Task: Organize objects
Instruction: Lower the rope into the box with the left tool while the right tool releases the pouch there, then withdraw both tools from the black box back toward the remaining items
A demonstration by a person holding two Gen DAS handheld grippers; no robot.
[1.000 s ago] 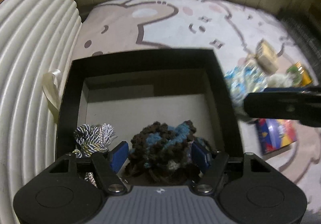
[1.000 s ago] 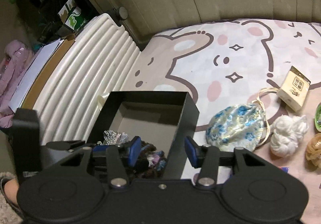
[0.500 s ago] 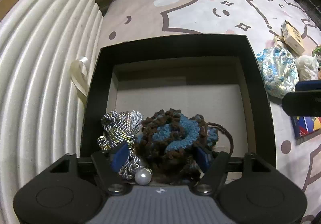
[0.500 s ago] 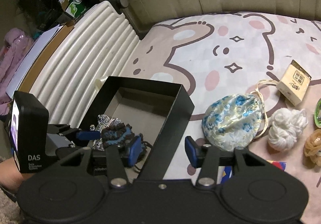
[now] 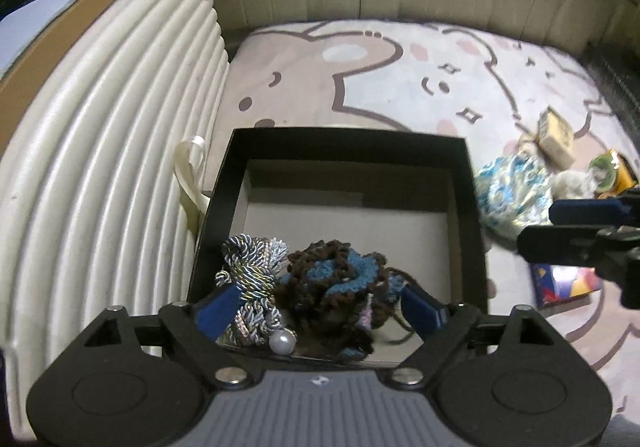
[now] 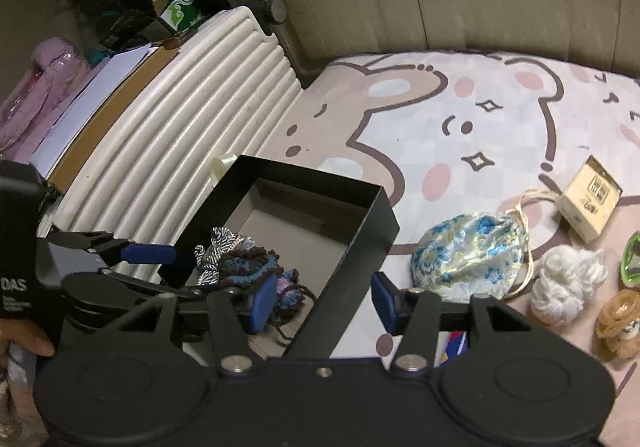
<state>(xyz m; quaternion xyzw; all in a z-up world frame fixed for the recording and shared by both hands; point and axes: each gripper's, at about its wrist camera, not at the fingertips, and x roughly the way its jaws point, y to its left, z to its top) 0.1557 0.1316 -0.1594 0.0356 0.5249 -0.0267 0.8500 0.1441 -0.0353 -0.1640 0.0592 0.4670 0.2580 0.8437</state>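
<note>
A black open box [image 5: 472, 207] [image 6: 360, 247] stands on the bear-print mat. Inside its near end lie a brown and blue crocheted piece [image 5: 336, 287] [image 6: 248, 267] and a silver-blue braided cord with a pearl [image 5: 248, 279] [image 6: 218, 247]. My left gripper [image 5: 320, 307] [image 6: 168, 271] is open, its jaws wide on either side of both items above the box's near end. My right gripper [image 6: 324, 299] [image 5: 580, 223] is open and empty, straddling the box's right wall.
A white ribbed case [image 5: 100, 167] [image 6: 192, 151] lies along the box's left side. Right of the box lie a blue floral pouch [image 6: 468, 251] [image 5: 508, 191], white yarn [image 6: 564, 283], a small beige box [image 6: 588, 203], a tan scrunchie [image 6: 620, 311] and a colourful card [image 5: 560, 283].
My left gripper has opened wider, let go of the crocheted piece and drawn back and up from the box. My right gripper has stayed open at the box's right wall.
</note>
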